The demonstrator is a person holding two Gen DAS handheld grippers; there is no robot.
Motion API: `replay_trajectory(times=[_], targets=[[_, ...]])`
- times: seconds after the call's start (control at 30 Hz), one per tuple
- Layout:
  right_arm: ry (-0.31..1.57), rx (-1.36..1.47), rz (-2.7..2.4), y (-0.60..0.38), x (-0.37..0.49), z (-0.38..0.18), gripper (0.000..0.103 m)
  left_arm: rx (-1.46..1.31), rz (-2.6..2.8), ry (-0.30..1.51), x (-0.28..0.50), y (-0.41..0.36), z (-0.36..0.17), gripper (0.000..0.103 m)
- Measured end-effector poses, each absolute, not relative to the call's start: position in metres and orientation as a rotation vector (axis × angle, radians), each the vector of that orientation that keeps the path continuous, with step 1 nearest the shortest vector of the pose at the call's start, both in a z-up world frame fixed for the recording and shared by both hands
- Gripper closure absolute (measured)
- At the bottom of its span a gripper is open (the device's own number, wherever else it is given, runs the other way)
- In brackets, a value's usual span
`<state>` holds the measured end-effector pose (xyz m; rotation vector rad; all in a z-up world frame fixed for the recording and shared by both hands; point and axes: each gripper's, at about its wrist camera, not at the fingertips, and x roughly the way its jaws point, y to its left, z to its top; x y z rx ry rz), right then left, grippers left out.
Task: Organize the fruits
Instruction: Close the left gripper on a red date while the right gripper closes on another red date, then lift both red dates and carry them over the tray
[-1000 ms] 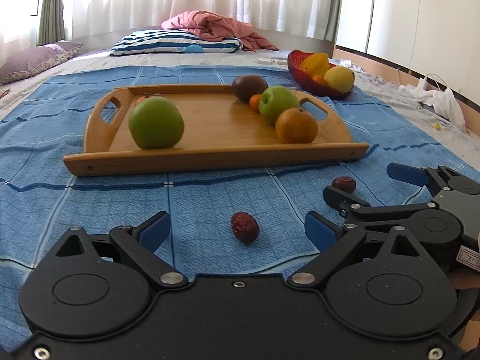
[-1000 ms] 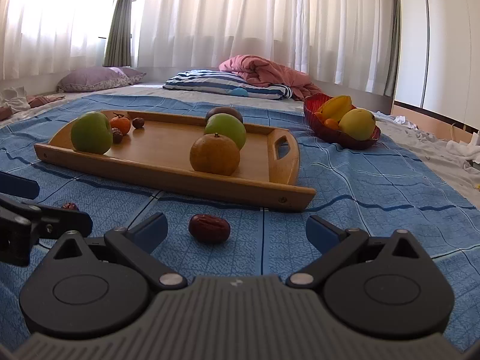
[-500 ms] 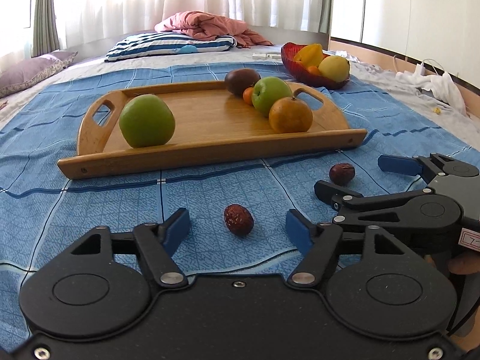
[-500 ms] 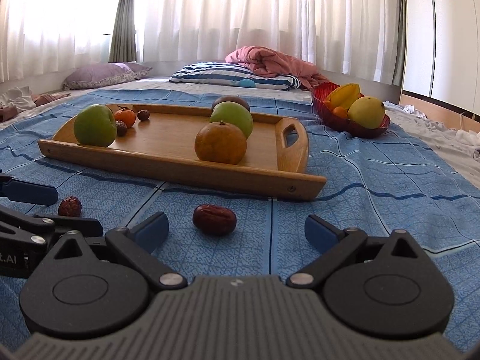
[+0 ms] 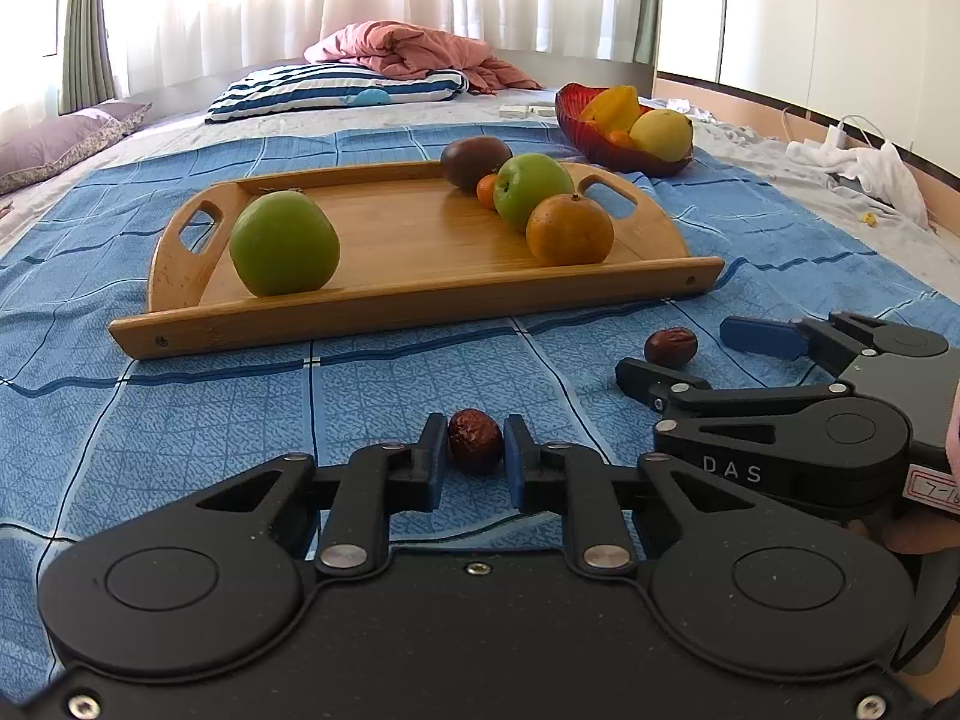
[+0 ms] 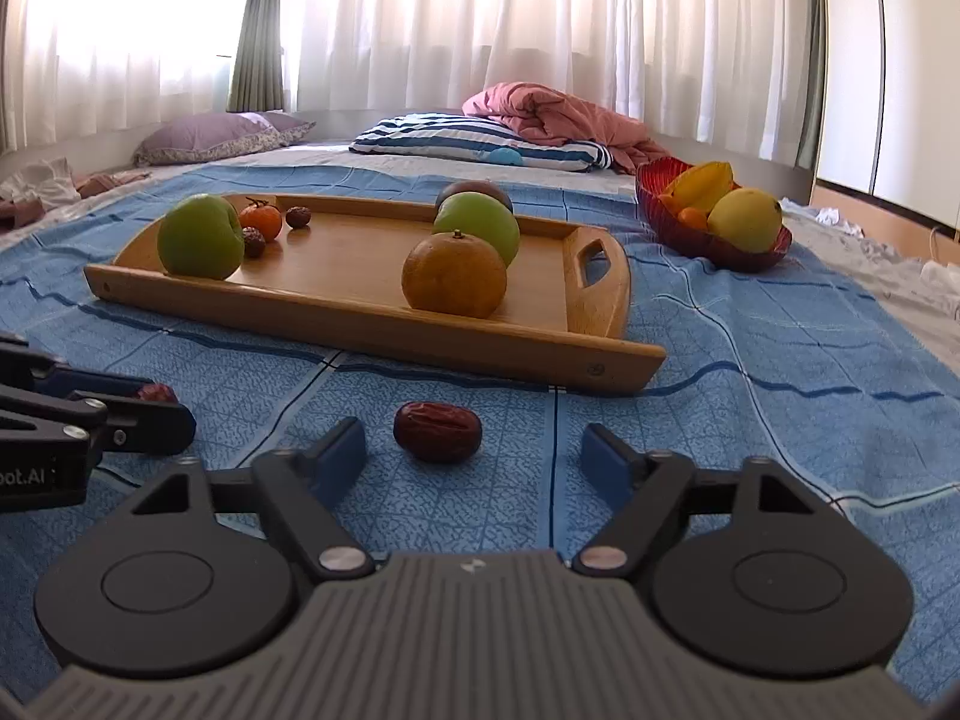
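A tray (image 6: 336,324) lies on the blanket (image 6: 750,408), with a bowl of fruit (image 6: 720,246) behind it to the right and pillows (image 6: 474,141) farther back. On the tray, one apple (image 6: 200,237) sits at the left end beside a small orange (image 6: 261,221) and two dates (image 6: 298,216), while an orange (image 6: 454,274) stands before another apple (image 6: 480,228) toward the right. In front of the tray two more dates lie on the blanket, the left date (image 5: 475,441) between the left gripper (image 5: 474,450) fingers and the right date (image 6: 437,431) ahead of the right gripper (image 6: 474,456).
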<state>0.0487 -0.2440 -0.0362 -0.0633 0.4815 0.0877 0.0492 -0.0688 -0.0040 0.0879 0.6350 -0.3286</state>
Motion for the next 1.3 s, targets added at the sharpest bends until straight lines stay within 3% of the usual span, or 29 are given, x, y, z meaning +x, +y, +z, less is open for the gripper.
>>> replay_trajectory(times=[0.4,0.9,1.3], targets=[[0.461,-0.106,0.088,-0.228,0.040,-0.032,0.069,0.071,-0.306,0.632,0.054,-0.067,0.002,0.084],[0.445,-0.001,0.078,-0.230,0.043,-0.017,0.069,0.065,-0.285,0.590,0.071,-0.060,0.020,0.084],[0.396,0.005,0.131,-0.206,0.078,0.017,0.069,0.054,-0.260,0.573,0.128,-0.054,0.049,0.084]])
